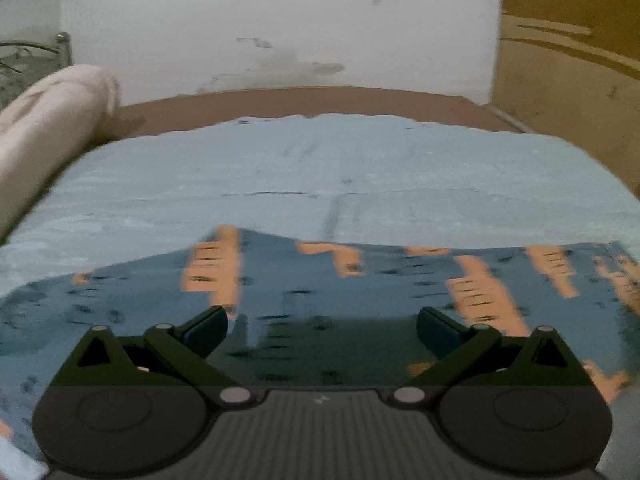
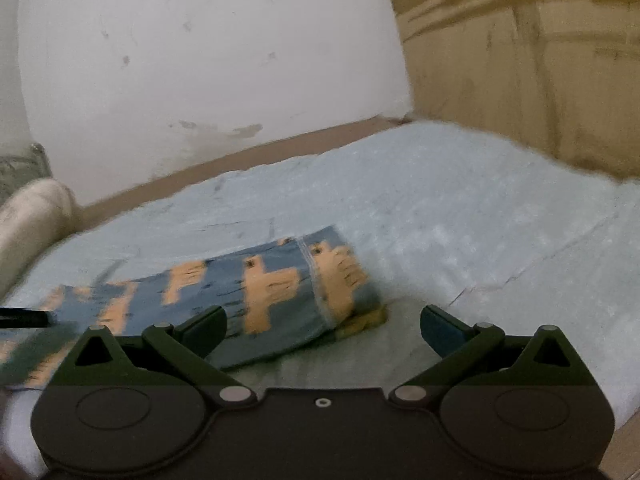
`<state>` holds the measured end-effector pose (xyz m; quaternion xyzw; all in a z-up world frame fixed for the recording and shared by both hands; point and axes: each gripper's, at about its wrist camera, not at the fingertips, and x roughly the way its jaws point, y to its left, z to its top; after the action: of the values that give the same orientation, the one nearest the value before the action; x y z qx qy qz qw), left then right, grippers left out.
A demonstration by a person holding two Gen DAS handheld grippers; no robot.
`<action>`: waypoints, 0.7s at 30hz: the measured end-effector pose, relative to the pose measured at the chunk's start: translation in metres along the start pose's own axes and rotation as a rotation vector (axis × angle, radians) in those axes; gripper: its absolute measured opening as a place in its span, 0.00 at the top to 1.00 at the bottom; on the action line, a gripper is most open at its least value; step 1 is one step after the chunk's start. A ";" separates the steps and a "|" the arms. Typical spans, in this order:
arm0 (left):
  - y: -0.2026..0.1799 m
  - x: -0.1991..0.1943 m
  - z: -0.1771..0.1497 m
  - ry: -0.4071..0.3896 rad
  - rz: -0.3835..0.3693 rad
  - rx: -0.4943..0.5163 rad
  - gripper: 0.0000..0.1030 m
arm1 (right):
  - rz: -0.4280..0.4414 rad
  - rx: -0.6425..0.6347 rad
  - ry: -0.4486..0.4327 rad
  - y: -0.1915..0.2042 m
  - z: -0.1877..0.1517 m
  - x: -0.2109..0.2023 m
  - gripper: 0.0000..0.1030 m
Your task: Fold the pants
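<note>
Left wrist view. Our left gripper (image 1: 322,322) hangs low over the pants (image 1: 360,280), fingers spread wide, nothing between them. The pants lie on the pale blue blanket (image 1: 320,160), on its near part, blue cloth with orange blocks. Beyond the blanket's far edge we see a brown bed surface (image 1: 304,100) and a white wall (image 1: 280,20); at the blanket's left edge lies a pinkish bolster (image 1: 48,120). The picture is blurred, so we cannot make out seams or a waistband here.

Right wrist view. Our right gripper (image 2: 323,326) is also spread wide and empty, just short of the pants' right end (image 2: 332,280). That end shows a stitched band and what looks like a doubled-over edge resting on the blanket (image 2: 460,200). At the far left a dark tip (image 2: 28,317) touches the cloth, probably the other gripper.

Handling, as we judge it: light, soft, limp cloth that will sag and slide. Best pinched at the stitched band or a corner, both ends lifted together.

Only the right view shows the garment's end and outline; the left shows only its spread surface.
</note>
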<state>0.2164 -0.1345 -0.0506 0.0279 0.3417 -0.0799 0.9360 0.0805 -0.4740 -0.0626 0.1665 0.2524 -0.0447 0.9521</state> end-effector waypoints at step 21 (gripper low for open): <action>-0.024 0.015 -0.018 0.061 -0.023 0.071 0.01 | -0.013 0.327 -0.006 -0.022 0.008 0.016 0.30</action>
<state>0.2118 -0.1579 -0.0741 0.0596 0.3672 -0.1019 0.9226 0.0939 -0.4971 -0.0704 0.3176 0.2401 -0.0920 0.9127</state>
